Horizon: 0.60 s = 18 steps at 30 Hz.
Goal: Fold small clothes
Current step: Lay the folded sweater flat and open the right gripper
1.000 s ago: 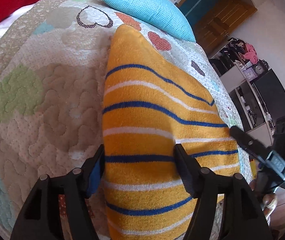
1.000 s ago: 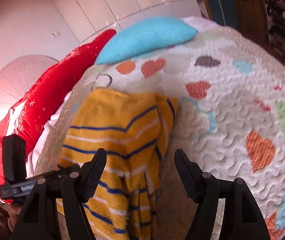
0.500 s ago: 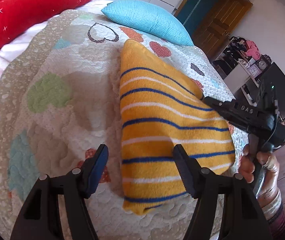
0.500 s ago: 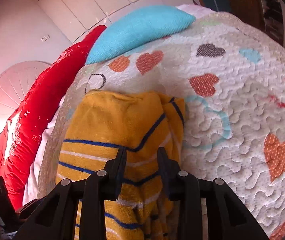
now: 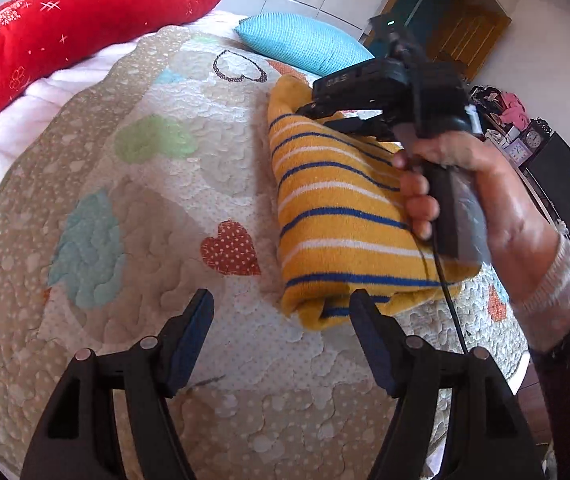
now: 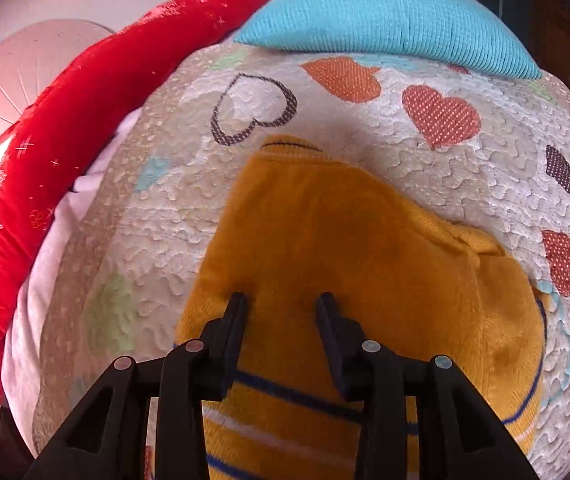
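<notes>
A folded yellow garment with blue and white stripes (image 5: 337, 216) lies on the heart-patterned quilt (image 5: 133, 200). My left gripper (image 5: 281, 312) is open and empty, just in front of the garment's near corner. My right gripper (image 6: 281, 304) hovers over the garment (image 6: 345, 248) with its jaws a narrow gap apart, tips pressing into or resting on the cloth; whether it pinches fabric is unclear. In the left wrist view the right gripper (image 5: 325, 114) reaches over the garment's far end, held by a hand.
A turquoise cushion (image 5: 301, 44) and a red pillow (image 5: 65, 28) lie at the head of the bed. Both show in the right wrist view, cushion (image 6: 385, 20) and pillow (image 6: 65, 120). Shelves and a dark cabinet (image 5: 565, 192) stand beyond the bed's right edge.
My left gripper has pulled back off the garment and stays open. My right gripper has narrowed its jaws and moved forward over the garment's upper part.
</notes>
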Motion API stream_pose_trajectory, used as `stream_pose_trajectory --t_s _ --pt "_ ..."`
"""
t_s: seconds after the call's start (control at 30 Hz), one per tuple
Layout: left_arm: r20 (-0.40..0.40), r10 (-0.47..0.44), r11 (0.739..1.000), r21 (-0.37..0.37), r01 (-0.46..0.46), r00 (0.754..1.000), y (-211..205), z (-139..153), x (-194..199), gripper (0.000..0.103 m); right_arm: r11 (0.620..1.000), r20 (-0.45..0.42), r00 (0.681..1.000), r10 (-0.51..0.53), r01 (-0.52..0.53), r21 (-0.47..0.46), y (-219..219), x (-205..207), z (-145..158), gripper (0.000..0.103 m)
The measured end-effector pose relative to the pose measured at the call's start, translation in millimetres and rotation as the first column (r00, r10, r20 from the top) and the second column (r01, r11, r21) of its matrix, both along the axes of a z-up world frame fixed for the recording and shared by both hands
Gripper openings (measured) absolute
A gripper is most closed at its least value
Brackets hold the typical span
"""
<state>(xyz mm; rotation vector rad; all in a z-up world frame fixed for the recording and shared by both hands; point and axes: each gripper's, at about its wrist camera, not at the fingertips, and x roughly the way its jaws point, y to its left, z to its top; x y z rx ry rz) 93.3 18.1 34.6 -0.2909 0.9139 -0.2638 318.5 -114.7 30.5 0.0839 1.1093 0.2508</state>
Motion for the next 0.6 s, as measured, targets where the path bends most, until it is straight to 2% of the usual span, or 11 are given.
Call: stream_pose_trajectory --t_s 0.07,0.17,0.2,0.23,0.27,0.33,0.43,0.6 --pt "0.02 0.017 1.0 0.015 -0.017 1.0 6 4 -11 0.077 0.999 0.015 1.0 -0.013 0.013 -0.04 3 1 3 0.04" --pt "0.045 0.034 0.998 0.05 -0.037 0.998 14 9 -22 0.077 0.998 0.158 0.987 0.009 0.0 -0.06 9 -32 32 0.041" --pt "0.048 0.044 0.997 0.054 -0.047 0.998 17 10 -26 0.077 0.998 0.202 0.979 0.033 -0.023 -0.052 11 -49 42 0.044" --pt "0.049 0.053 0.997 0.053 -0.056 0.997 20 11 -28 0.077 0.998 0.231 0.971 0.057 -0.047 -0.048 12 -65 49 0.053" --pt "0.05 0.061 0.997 0.045 -0.063 0.997 23 12 -30 0.077 0.996 0.252 0.965 0.079 -0.069 -0.048 15 -81 52 0.056" --pt "0.048 0.081 0.996 0.032 -0.083 0.996 27 11 -28 0.077 0.993 0.275 0.955 0.108 -0.092 -0.07 20 -114 49 0.057" --pt "0.033 0.099 0.995 0.018 -0.1 0.995 31 10 -34 0.077 0.989 0.276 0.954 0.12 -0.09 -0.119 24 -158 26 0.057" --pt "0.038 0.115 0.993 0.034 -0.116 0.993 32 16 -48 0.077 0.981 0.332 0.931 0.149 -0.095 -0.172 19 -229 3 0.062"
